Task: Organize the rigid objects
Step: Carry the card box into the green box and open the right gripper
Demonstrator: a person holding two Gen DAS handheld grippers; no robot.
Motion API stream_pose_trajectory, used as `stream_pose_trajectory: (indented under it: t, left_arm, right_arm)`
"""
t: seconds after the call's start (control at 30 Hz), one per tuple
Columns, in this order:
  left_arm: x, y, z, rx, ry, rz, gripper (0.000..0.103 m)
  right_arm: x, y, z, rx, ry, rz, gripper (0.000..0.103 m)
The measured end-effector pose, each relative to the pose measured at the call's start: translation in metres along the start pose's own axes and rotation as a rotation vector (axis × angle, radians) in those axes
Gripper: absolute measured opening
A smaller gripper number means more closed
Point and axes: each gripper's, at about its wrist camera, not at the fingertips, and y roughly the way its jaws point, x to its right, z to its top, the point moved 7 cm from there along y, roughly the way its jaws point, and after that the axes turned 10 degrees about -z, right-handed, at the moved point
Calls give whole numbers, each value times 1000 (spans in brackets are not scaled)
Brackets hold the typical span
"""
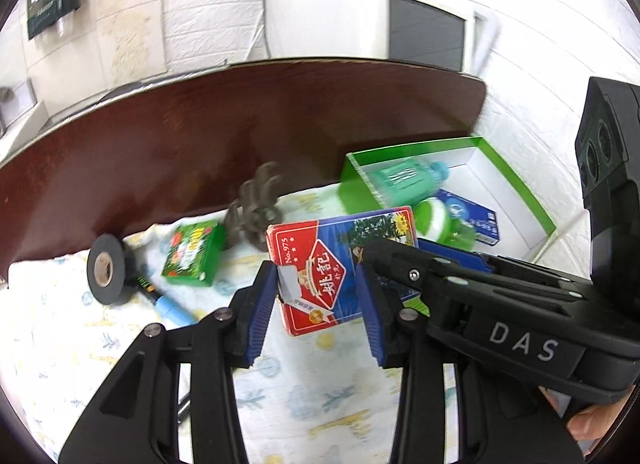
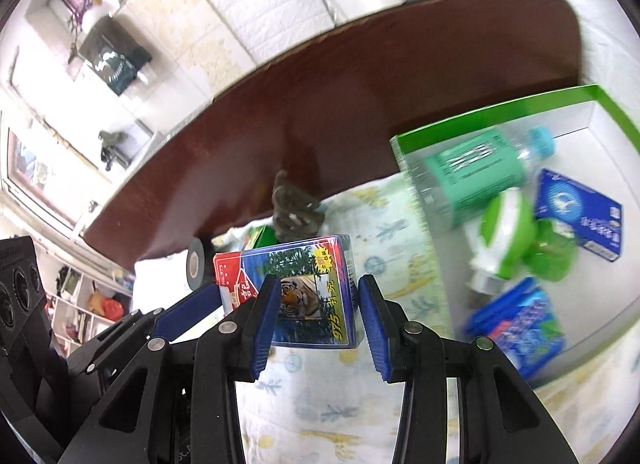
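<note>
A: What holds the one card pack [image 1: 320, 264]?
B: Both grippers: left gripper [image 1: 316, 316] and right gripper [image 2: 316, 324], fingers clamped on it, just left of the green tray [image 2: 600, 100].
A: Inside the tray?
B: One bottle [image 2: 472, 172], two blue boxes.

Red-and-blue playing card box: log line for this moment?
held=red-and-blue playing card box | left gripper=astride box, grip unclear | right gripper=astride box, grip unclear | dest=green-rimmed white tray, already holds a bottle
</note>
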Motion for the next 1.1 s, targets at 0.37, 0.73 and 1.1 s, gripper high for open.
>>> stream_pose_trajectory:
  t: [0.37,0.73,1.1]
  left_arm:
    - [83,29,25,-26,128,-62,38]
    - [141,75,44,-79,242,-112,38]
    - [164,113,57,-119,268,-158,38]
  right_arm:
    - [82,-43,13,88,130,-21,44]
    - [164,-55,25,129,277,-44,44]
    - [207,-50,36,153,367,-85,44]
